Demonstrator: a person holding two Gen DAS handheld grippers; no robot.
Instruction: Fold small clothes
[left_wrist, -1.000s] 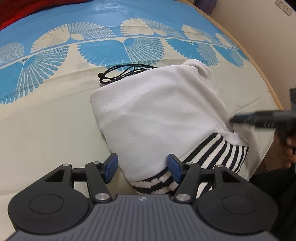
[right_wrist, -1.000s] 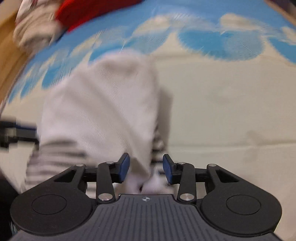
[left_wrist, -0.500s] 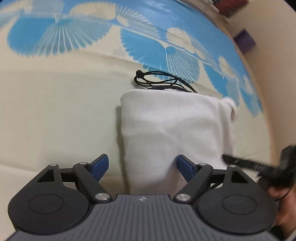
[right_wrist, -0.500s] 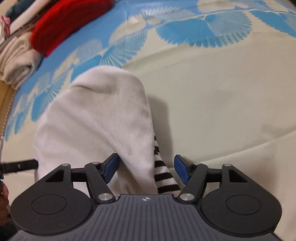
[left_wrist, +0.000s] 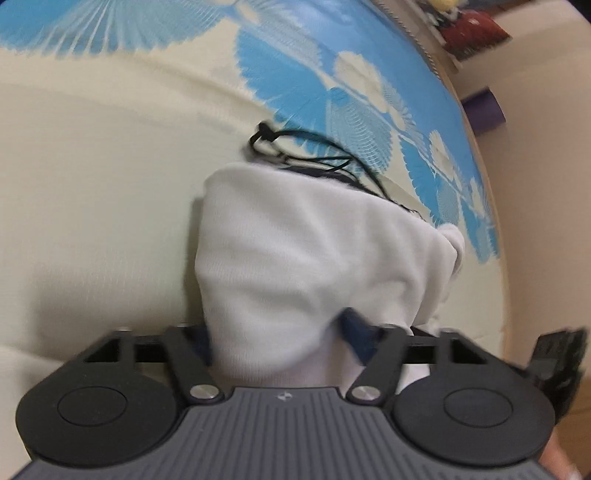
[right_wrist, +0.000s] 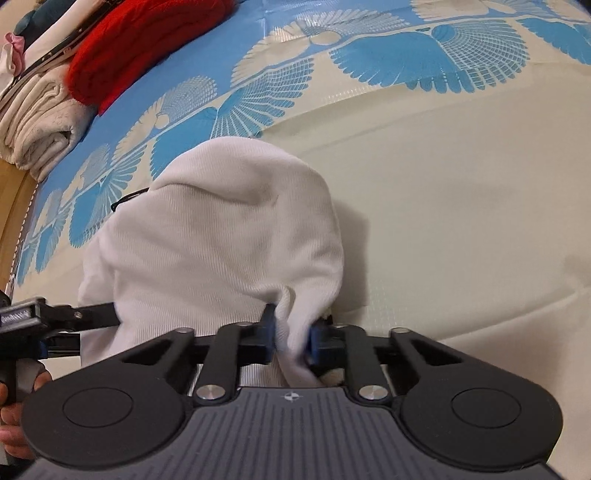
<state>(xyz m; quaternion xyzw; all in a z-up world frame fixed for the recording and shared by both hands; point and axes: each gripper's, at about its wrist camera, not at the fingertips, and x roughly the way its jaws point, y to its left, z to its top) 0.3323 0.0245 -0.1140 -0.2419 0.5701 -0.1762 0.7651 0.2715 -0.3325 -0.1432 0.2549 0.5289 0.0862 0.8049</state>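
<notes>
White garment (right_wrist: 221, 236) lies bunched on the blue-and-cream tablecloth (right_wrist: 461, 206). Right tongs (right_wrist: 291, 332) pinched tight on a fold at its near edge. Left tongs (left_wrist: 280, 343) closing on the other edge; grip unclear, blurred. Black cord (left_wrist: 295, 155) just behind it. Red cloth (right_wrist: 140, 48) far off.

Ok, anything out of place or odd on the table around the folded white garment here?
Yes: a thin black looped cord lies on the blue-and-cream patterned tablecloth, partly tucked under the far edge of the white knit garment. It isn't clothing and could get caught in the fold. Both the left gripper and right gripper pinch the garment's near edge.
</notes>
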